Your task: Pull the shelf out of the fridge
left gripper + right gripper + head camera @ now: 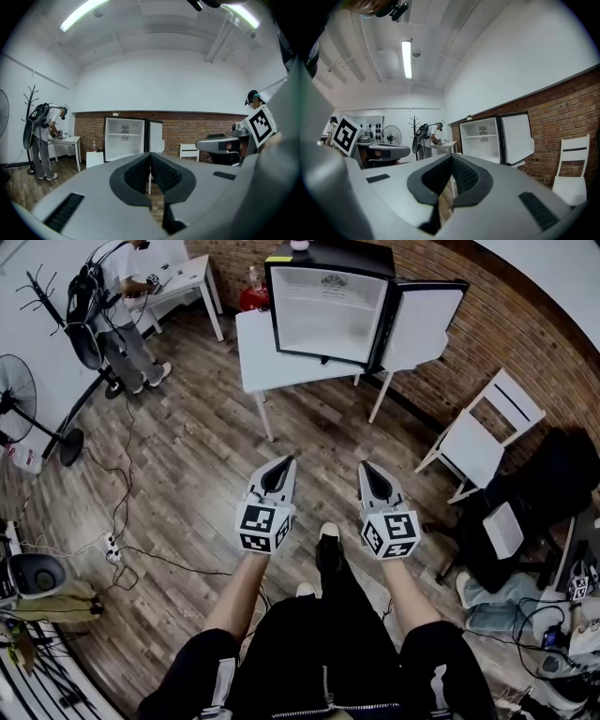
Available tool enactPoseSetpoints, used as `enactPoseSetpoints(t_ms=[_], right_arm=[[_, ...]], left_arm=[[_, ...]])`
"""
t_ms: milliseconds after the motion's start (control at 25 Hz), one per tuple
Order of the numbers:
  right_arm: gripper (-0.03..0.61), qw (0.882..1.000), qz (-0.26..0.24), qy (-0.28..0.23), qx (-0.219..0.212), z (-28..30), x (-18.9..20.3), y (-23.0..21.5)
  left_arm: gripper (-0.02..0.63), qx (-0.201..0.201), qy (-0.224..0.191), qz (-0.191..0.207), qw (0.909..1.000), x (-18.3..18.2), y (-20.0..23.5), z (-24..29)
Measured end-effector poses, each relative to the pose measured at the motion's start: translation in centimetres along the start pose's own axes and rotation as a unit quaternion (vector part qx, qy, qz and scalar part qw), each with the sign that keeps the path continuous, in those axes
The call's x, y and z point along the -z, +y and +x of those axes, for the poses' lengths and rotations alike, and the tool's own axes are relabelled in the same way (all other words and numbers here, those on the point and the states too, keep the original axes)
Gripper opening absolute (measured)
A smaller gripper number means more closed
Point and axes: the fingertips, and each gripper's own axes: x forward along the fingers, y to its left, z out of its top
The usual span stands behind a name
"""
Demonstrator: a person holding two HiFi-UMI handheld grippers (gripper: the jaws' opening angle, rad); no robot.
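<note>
A small black fridge [328,306] stands on a white table [258,357] by the brick wall, its door [422,320] swung open to the right. A white shelf [124,135] spans its white inside, also seen as the shelf [480,136] in the right gripper view. My left gripper [280,463] and right gripper [369,468] are held side by side in front of me, well short of the table, both shut and empty, pointing toward the fridge [125,138].
A white folding chair [483,432] stands right of the table. A person [122,306] works at a second white table [183,282] at the back left. A floor fan [23,404], a coat stand and cables [122,540] lie on the left; bags and gear sit at right.
</note>
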Motion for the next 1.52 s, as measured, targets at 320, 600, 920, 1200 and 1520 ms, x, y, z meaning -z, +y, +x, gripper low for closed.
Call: enactPoseSetpoints(t_ms=[320,600,920,1200,1520], right_arm=[[0.003,1.0,0.01,0.004,-0.01,7.7,-0.6,-4.5],[0.003,1.0,0.011,0.009,-0.026,14.5,-2.6,-9.6],[0.003,0.999,0.016,0.001,-0.05,21.3,-4.4,-14.2],[0.003,0.998,0.023,0.004,-0.064,25.6,-4.4,-15.3],[0.003,0.999,0.019,0.004,-0.04,30.4,-4.8,-17.2]], left_arm=[[0.02,-0.008,0.007,0.0,0.9999,-0.8,3.7,7.8],[0.02,-0.02,0.009,-0.001,0.9998,-3.2,6.0,15.7],[0.02,-0.029,0.005,-0.003,0.9996,-4.8,8.0,22.5],[0.02,-0.042,0.005,-0.003,0.9991,-5.4,10.7,25.9],[0.02,-0.018,0.0,-0.009,0.9998,-5.7,14.3,31.0]])
